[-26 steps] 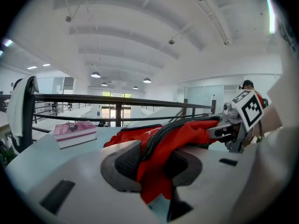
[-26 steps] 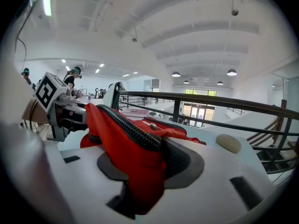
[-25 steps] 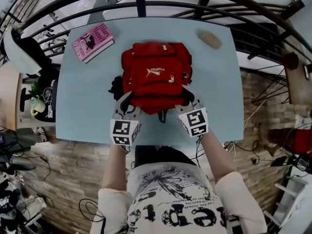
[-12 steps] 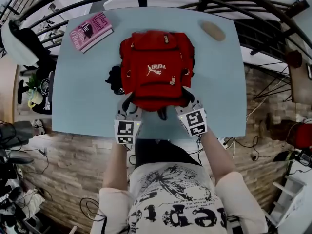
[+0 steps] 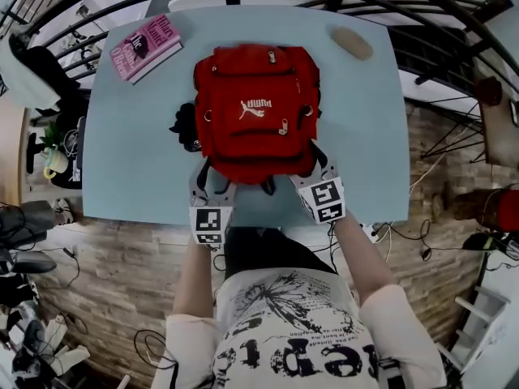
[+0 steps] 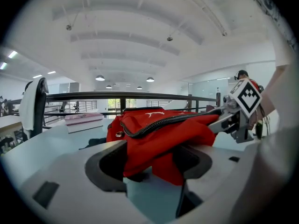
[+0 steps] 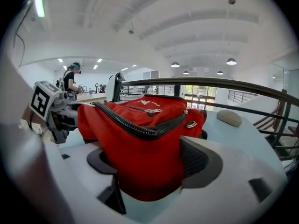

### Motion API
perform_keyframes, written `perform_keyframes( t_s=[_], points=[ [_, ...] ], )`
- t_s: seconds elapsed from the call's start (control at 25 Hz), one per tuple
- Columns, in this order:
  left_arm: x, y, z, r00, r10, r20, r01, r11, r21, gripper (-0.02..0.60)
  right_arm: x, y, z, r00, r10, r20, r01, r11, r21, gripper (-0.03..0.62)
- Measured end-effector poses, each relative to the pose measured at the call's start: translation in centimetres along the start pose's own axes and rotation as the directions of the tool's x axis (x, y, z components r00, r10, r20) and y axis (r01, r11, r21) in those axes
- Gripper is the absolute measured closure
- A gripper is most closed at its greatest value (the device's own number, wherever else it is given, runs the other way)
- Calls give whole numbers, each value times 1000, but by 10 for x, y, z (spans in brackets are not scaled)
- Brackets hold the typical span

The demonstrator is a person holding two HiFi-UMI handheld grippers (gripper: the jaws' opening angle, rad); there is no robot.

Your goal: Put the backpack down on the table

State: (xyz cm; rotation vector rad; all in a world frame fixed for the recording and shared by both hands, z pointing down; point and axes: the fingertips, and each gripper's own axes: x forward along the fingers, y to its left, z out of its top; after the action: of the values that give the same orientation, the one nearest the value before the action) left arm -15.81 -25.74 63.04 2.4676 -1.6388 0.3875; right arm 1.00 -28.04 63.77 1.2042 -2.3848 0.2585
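Mid-counter, right in front of the person, the red backpack point(image 5: 258, 112) is lying flat, logo side up. Its whole bulk rests on the pale blue counter point(image 5: 357, 152); looks properly landed, no part hanging in the air as far as I can see.

Left tool point(image 5: 212, 181) and right tool point(image 5: 310, 171) are both at the near edge of the bag, one per corner. And the jaws have just been opening on both, they're spread wide now. Left gripper view: red fabric w/ a black zip line slumps between the jaws, but the pads aren't pinching it, there's a gap on one side. Right gripper view, same story: the bag's corner bulges into the opening, nothing clamped. So neither tool has hold of anything, the bag's just sitting in the gaps.

Progress? I'd call it nearly done: bag down, grip let go. What's left, prob., is only to draw both tools back toward the person, clear of the fabric, w/o dragging it.

Elsewhere: pink book point(image 5: 146, 47) at the far left corner and a tan oblong thing point(image 5: 350, 42) far right, both well apart from the bag. A black bundle point(image 5: 185, 128), maybe straps, pokes out at its left side.
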Motion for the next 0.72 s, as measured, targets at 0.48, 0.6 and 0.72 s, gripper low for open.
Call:
perform_keyframes(
  t_s=[0.48,0.6,0.72],
  points=[
    [-44,-20,-19,997,20,-79,-21,1000,-22,295,-43,13,-17,1000,20,-22,-20,999,-36,232],
    [-55,-24,-6,999,40,-31,-41,998,-45,295,-59,19,-10,1000,20,10,-19,1000,-24,233],
    [-68,-27,4,999,45,8,-45,997,-66,295,-75,28,1,998,24,60,-23,1000,-3,245]
  ],
)
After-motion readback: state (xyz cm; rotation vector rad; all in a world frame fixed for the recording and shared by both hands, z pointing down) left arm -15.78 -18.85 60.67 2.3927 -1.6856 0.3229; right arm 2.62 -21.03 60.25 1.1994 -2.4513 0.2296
